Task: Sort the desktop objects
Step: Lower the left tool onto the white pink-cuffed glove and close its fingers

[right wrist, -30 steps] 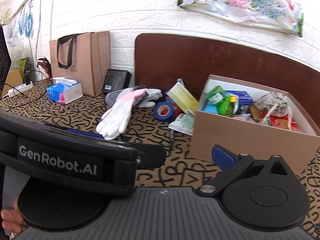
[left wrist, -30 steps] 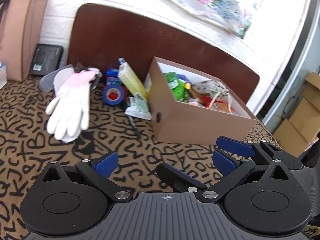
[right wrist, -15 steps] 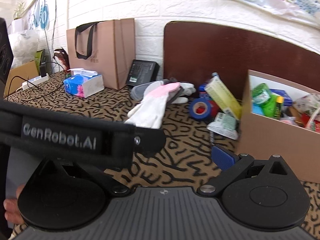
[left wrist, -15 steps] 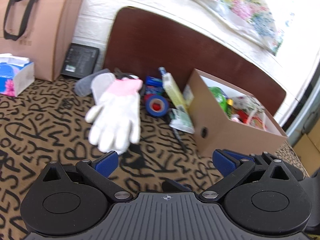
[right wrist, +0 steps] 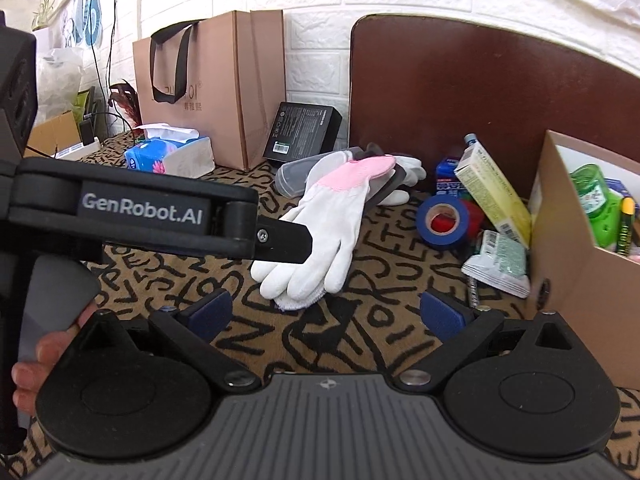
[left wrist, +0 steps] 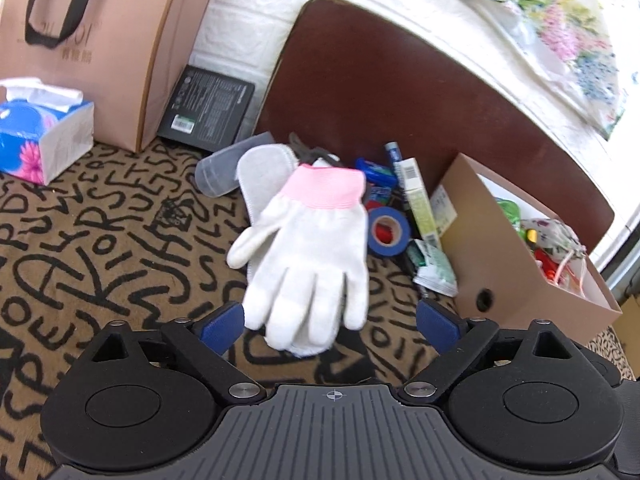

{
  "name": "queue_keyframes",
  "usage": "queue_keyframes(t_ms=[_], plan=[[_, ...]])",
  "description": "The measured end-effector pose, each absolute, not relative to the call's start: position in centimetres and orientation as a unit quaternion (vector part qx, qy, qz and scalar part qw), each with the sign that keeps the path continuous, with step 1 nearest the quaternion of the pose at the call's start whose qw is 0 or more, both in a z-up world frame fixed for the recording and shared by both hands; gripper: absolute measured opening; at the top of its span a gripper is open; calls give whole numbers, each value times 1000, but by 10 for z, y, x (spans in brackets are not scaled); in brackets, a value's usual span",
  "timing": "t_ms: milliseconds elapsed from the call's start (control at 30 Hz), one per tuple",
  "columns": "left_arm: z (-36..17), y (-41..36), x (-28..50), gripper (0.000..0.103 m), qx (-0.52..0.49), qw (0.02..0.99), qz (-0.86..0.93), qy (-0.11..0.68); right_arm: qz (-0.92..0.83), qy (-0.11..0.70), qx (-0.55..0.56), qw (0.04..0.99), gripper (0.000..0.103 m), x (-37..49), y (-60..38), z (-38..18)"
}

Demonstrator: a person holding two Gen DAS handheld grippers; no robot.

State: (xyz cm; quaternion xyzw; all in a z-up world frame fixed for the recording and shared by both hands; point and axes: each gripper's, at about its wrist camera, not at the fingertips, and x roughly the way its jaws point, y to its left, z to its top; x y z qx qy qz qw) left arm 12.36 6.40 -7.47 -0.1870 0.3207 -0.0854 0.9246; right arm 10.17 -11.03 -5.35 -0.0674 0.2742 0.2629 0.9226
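Glove (left wrist: 308, 248), white with pink cuff, lying flat on the patterned worktop (left wrist: 100, 248), fingertips reaching between the spread pads of the left tool (left wrist: 330, 326), not touching either pad. Right tool (right wrist: 326, 312) likewise hanging with pads apart, gripping nothing, just short of the glove (right wrist: 320, 232). Tape (left wrist: 389, 231) sitting just beside the glove, with box (left wrist: 516, 280) farther right holding assorted items. Tissues (left wrist: 40, 132) and bag (left wrist: 92, 40) standing well apart at left.
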Motion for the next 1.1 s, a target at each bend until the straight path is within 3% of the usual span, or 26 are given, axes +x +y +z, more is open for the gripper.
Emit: queue_keyframes(t_ms=[333,667,833,933,967,1000,1100], plan=[[-95,79,166,87,-212,912,-80,343,262,278,-65,922,91,136,-96,-67],[-103,76,194,75,-209,905,-89,359,256,276,-54,925,71,159,-94,-77],[-106,78,199,54,-213,902,-83,367,262,285,-46,921,60,165,-91,-81],[-104,78,197,30,-210,900,-79,375,271,285,-34,919,38,166,-94,-80],[-104,77,196,28,-203,900,-78,377,272,285,-33,919,26,165,-93,-80],[-103,75,195,14,-196,902,-80,377,273,284,-34,919,16,164,-93,-79],[-100,69,188,7,-193,900,-88,380,280,279,-37,918,11,160,-93,-75]])
